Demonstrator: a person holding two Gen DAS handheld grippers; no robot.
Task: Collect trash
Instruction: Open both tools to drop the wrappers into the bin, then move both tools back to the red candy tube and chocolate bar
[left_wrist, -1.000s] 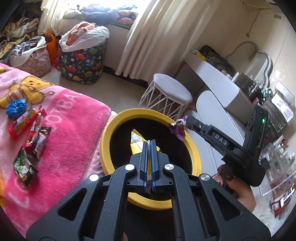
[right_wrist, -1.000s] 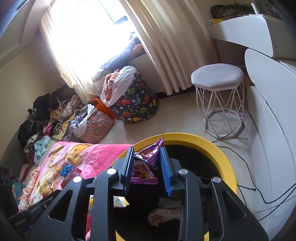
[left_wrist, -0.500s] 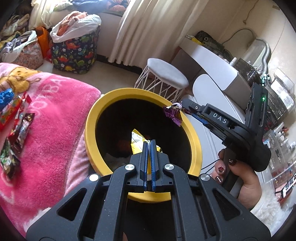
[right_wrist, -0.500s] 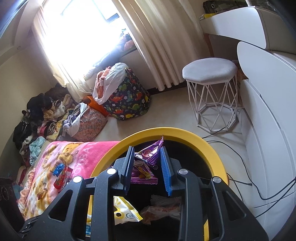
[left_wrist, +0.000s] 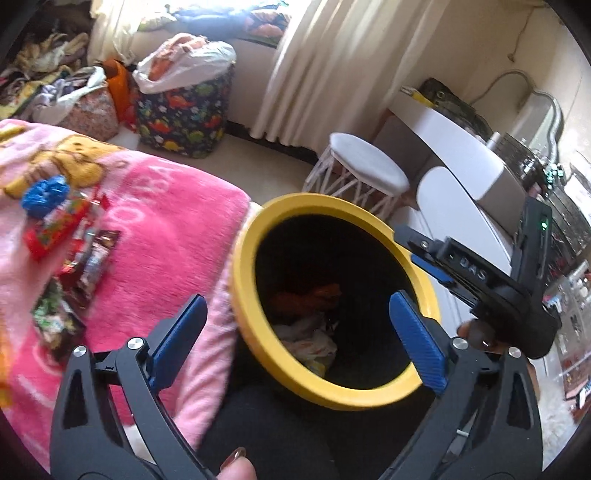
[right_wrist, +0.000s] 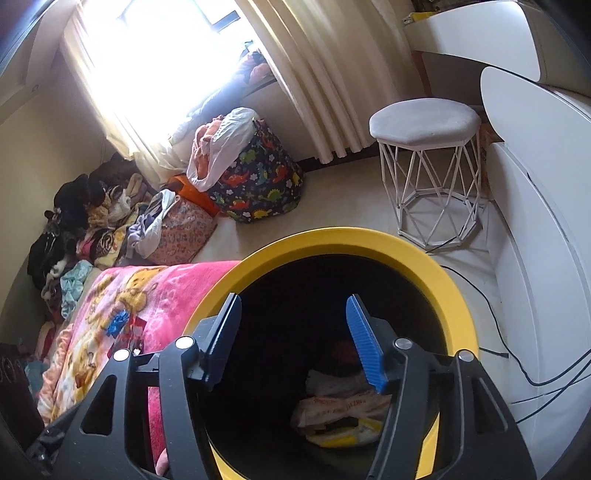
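Both wrappers are gone from the tools since the earlier frames: the left tool (left_wrist: 295, 317), clenched flat on a yellow packet half a second ago, has just been opening and is now standing released at full spread with nothing between its blue pads (left_wrist: 415, 332), while the right tool (right_wrist: 291, 339), which was pinching a purple wrapper, has also just been opening and is now gaping empty. Each tool is hanging over the mouth of the yellow-rimmed bin (left_wrist: 247, 295), which is sitting against the edge of a bed covered by a pink cartoon-bear blanket (left_wrist: 166, 236). Crumpled wrappers (right_wrist: 343, 417) are lying at the bottom of the bin, one pale bag showing red printing too blurred to read. More candy wrappers (left_wrist: 70, 258) and a blue crumpled piece (left_wrist: 46, 192) are waiting on the blanket. Raised letters reading "DAS" are showing on the right tool's arm in the left view. A white wire stool (right_wrist: 428, 155) is standing beyond the bin.
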